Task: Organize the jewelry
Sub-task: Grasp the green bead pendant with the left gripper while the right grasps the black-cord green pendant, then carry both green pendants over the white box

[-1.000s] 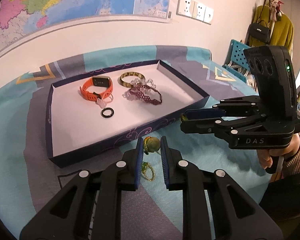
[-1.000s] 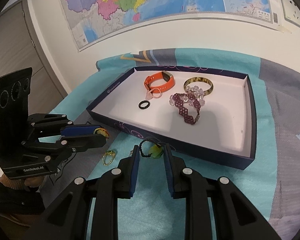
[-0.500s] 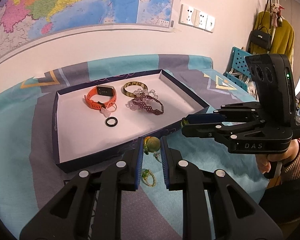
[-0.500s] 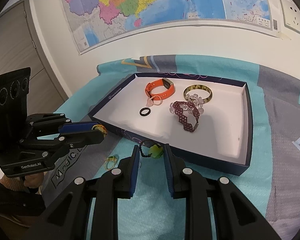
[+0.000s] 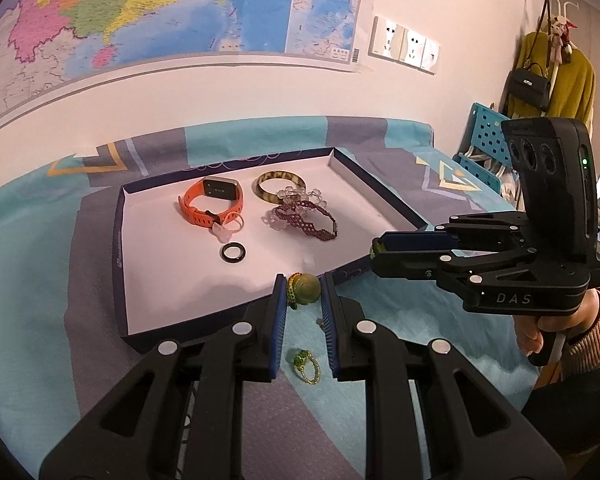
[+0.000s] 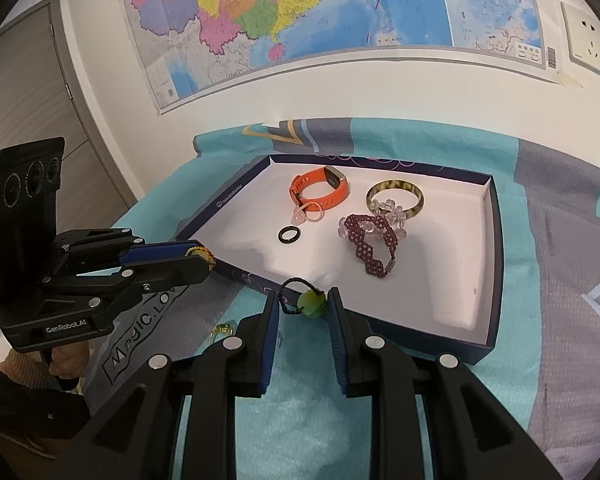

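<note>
A dark blue tray [image 5: 120, 216] with a white floor holds an orange watch [image 5: 212, 200], a tortoiseshell bangle [image 5: 280, 184], a maroon beaded bracelet [image 5: 312, 220], clear beads and a black ring [image 5: 233, 251]. My left gripper [image 5: 303, 292] is shut on a round green bead piece with a beaded band [image 5: 306, 289], held above the tray's near edge. My right gripper [image 6: 303, 304] is shut on a green bead with a black cord [image 6: 311, 305], also near the tray's front wall [image 6: 420, 340]. A small green and gold ring [image 5: 306, 364] lies on the cloth below the left gripper.
The tray sits on a teal and grey patterned cloth [image 5: 40, 260]. A map hangs on the wall behind. The right gripper shows in the left wrist view [image 5: 374, 248]; the left gripper shows in the right wrist view [image 6: 206, 258]. A blue chair [image 5: 484, 152] stands at the right.
Both grippers have risen and pulled back a little from the tray, each still holding its green bead piece. The green and gold ring stays on the cloth.
</note>
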{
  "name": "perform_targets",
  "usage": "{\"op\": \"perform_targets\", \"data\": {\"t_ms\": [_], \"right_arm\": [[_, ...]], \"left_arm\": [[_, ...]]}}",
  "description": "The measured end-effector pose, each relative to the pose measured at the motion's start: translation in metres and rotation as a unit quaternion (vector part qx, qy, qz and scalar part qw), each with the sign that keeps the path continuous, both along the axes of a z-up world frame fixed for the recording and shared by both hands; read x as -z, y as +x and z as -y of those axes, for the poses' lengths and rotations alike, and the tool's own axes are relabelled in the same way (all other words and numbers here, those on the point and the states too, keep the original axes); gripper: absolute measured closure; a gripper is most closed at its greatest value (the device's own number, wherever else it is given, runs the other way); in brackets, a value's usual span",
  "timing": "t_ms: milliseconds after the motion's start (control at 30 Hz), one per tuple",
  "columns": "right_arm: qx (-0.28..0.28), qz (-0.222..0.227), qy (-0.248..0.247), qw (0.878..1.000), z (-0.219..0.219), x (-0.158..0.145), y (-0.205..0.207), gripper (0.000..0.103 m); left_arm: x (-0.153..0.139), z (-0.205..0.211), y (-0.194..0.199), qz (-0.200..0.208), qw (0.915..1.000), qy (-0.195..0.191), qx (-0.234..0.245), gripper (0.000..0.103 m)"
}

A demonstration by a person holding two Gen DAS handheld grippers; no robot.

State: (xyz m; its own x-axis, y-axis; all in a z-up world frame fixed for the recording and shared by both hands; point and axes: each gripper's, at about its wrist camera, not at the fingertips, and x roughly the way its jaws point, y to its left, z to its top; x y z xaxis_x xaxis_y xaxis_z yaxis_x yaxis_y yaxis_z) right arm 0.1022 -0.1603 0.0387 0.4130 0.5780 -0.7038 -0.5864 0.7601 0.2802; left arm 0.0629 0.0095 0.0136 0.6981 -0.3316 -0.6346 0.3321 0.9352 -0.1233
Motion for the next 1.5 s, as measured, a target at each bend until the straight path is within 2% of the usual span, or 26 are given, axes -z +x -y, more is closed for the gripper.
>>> {"op": "perform_targets", "data": {"t_ms": [567,1500], "right_arm": [[0.003,0.004,0.000,1.000,0.000,-0.002,0.008,0.080],[0.009,0.006,-0.008,1.000,-0.003,0.001,0.031,0.080]], "left_arm": [[-0.008,-0.009,0.010,0.008,0.9999,-0.010,-0.011,0.085],[-0.004,-0.007,0.029,-0.001,0.9998,-0.011,-0.017,0.085]]}}
